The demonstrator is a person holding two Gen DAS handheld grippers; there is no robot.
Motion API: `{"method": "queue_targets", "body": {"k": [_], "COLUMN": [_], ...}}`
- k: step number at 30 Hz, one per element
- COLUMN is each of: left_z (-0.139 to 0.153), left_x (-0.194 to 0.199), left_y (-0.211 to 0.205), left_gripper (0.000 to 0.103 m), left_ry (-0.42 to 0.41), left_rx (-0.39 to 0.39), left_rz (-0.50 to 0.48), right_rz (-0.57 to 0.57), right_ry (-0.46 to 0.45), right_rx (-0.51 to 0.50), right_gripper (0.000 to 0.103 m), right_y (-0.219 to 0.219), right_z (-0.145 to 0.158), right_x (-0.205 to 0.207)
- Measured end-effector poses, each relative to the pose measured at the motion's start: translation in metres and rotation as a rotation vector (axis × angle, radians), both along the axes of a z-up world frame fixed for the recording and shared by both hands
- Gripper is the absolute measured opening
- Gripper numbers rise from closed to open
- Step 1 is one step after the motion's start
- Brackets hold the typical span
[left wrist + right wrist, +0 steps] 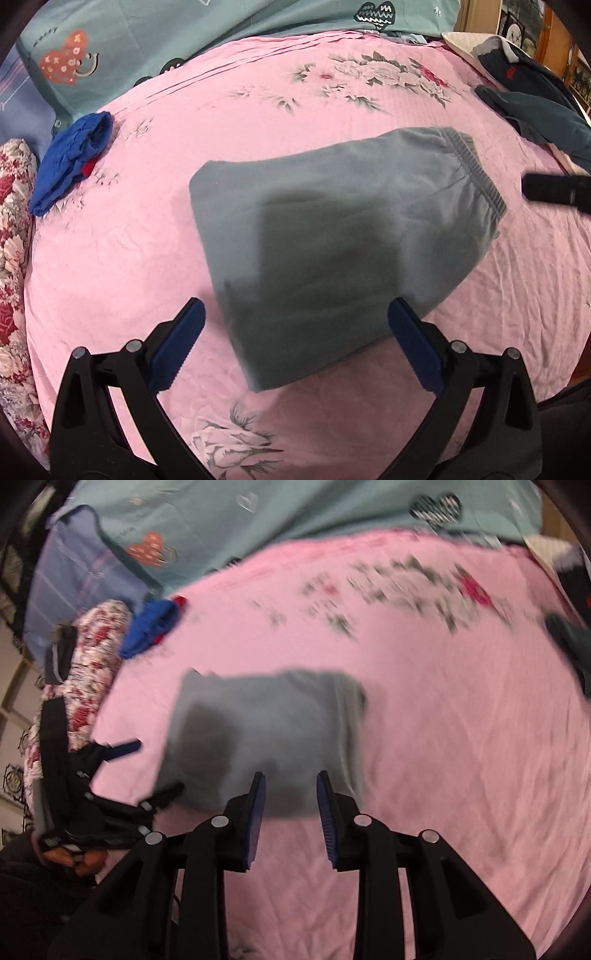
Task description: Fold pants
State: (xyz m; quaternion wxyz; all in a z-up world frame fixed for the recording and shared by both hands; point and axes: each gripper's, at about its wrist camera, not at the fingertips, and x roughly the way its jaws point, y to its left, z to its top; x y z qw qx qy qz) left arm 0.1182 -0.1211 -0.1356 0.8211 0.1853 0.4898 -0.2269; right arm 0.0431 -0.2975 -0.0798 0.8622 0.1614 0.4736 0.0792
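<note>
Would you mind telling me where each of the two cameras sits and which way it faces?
Left wrist view: on the left tool, angled down at the folded grey pants on the pink sheet; its open blue-padded fingers show, and the right tool's tip at the right edge.
Right wrist view: on the right tool, angled down at the same pants; its own fingers, apart and empty, plus the left tool.
Shared: pants, sheet, blue garment.
</note>
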Motion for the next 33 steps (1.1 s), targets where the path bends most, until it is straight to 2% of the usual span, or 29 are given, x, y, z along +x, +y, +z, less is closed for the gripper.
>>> {"method": "queue_targets", "body": {"k": [4,6,9,13,17,20,23,25,26,29,32,33], "left_z": [-0.023,-0.026,-0.033,-0.037,-0.037,-0.031,-0.036,-0.039,-0.034,-0.014,-0.013,-0.016], "left_x": [0.002,-0.003,-0.008,-0.007,-0.007,-0.010,-0.006,0.002,0.004,0.004,0.006,0.006], "left_y": [0.006,0.005,0.004,0.012,0.023,0.026,0.030,0.032,0.035,0.048,0.056,0.056], "left_gripper": [0.100,0.100,0.100,0.100,0.100,0.100,0.100,0.101,0.101,0.101,0.100,0.095], "left_ry": [0.077,0.079,0.075,0.106,0.109,0.059,0.090,0.141,0.155,0.090,0.101,0.111], "left_rx": [0.013,0.013,0.017,-0.025,-0.052,-0.050,-0.050,-0.028,-0.046,-0.090,-0.110,-0.109], "left_rz": [0.054,0.057,0.077,0.150,0.229,0.250,0.276,0.312,0.333,0.401,0.419,0.420], "right_rz": [0.150,0.252,0.416,0.577,0.668,0.729,0.756,0.758,0.764,0.823,0.899,0.907], "right_ry": [-0.058,-0.074,-0.061,-0.027,-0.042,-0.043,-0.012,0.017,0.027,0.107,0.180,0.183], "right_rx": [-0.022,-0.038,-0.056,-0.139,-0.254,-0.296,-0.279,-0.238,-0.207,-0.110,-0.117,-0.139], "right_gripper": [0.029,0.029,0.029,0.032,0.035,0.036,0.036,0.036,0.036,0.036,0.036,0.036], "right_y": [0.040,0.063,0.099,0.135,0.155,0.162,0.162,0.162,0.160,0.159,0.164,0.166], "right_z": [0.018,0.020,0.009,-0.016,-0.034,-0.042,-0.046,-0.046,-0.045,-0.047,-0.059,-0.062], "right_x": [0.053,0.082,0.128,0.176,0.188,0.193,0.200,0.208,0.212,0.226,0.234,0.236]}}
